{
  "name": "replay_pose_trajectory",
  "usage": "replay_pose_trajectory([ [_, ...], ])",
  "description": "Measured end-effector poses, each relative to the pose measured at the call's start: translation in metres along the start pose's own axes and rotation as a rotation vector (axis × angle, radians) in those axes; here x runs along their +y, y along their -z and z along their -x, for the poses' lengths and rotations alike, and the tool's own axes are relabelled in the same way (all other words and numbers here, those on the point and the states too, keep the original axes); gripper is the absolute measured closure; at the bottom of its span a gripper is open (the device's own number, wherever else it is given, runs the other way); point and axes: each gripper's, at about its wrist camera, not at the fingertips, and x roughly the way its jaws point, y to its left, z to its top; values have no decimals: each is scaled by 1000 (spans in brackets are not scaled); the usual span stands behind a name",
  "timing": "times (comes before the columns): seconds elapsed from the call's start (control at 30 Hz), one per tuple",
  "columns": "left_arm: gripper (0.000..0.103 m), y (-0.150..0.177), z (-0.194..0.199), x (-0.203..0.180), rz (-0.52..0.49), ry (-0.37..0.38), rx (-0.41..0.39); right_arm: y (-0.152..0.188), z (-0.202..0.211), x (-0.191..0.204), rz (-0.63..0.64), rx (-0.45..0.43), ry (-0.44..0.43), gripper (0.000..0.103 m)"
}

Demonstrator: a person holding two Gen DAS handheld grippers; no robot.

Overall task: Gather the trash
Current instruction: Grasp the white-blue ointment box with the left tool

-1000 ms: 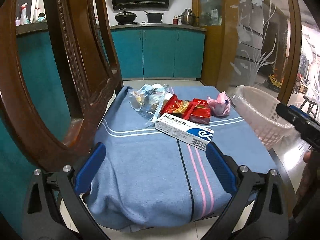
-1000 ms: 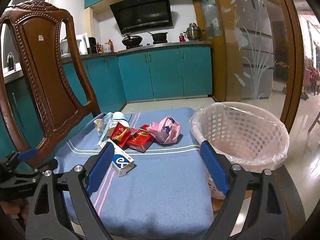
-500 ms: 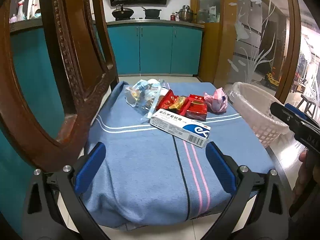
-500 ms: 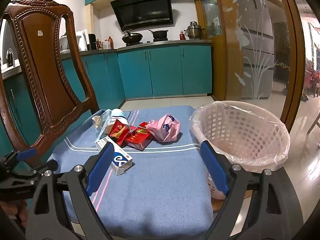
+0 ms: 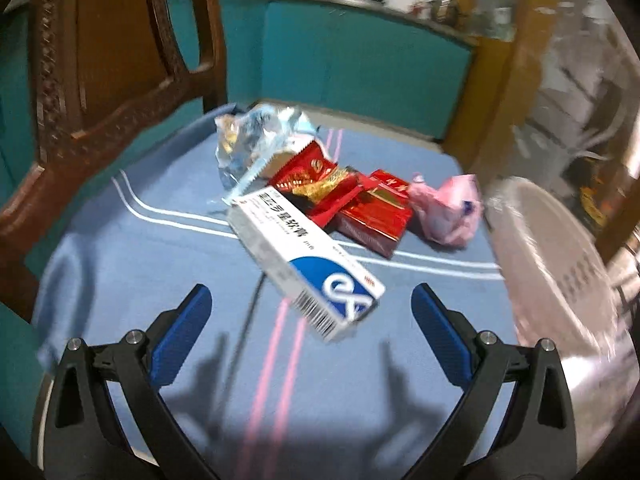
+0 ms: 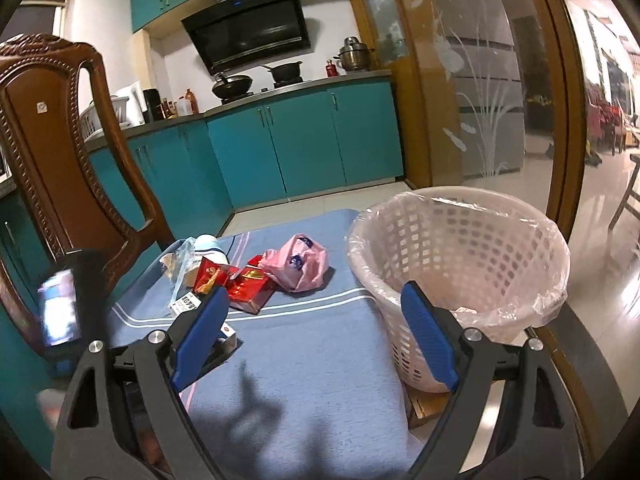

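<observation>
Trash lies on a blue striped cloth [image 5: 160, 264]: a white and blue carton [image 5: 304, 264], red wrappers [image 5: 320, 184], a red box [image 5: 372, 216], a crumpled pink bag [image 5: 448, 212] and a clear plastic bag [image 5: 252, 144]. My left gripper [image 5: 310, 330] is open and empty, just short of the carton's near end. My right gripper [image 6: 314, 332] is open and empty above the cloth, left of the lined white basket [image 6: 460, 264]. The pink bag [image 6: 298, 264] and red box [image 6: 250, 290] also show in the right wrist view.
A carved wooden chair back [image 5: 100, 60] stands at the left of the cloth and shows in the right wrist view [image 6: 48, 152]. Teal kitchen cabinets [image 6: 300, 144] lie beyond. A frosted glass partition [image 6: 480, 80] stands behind the basket.
My left gripper has moved forward and down toward the carton, which now sits close between its open fingers. My right gripper has shifted slightly; the left gripper now shows at its left edge.
</observation>
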Motion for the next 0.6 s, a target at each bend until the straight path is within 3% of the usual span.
replay_pose_trajectory([
  [0.2, 4, -16, -44, -12, 94, -169, 71, 0, 2, -1, 7, -4, -18, 17],
  [0.37, 6, -16, -62, -6, 124, -209, 140, 1, -1, -3, 9, 3, -27, 17],
  [0.43, 20, -18, -59, -1, 115, -184, 140, 0, -3, -5, -1, 6, -29, 17],
  [0.5, 43, -19, -52, 11, 112, -157, 140, -2, -3, -5, -3, 7, -36, 17],
  [0.6, 58, -14, -38, 33, 41, -68, 152, -2, -6, -1, 17, 15, -40, 17],
])
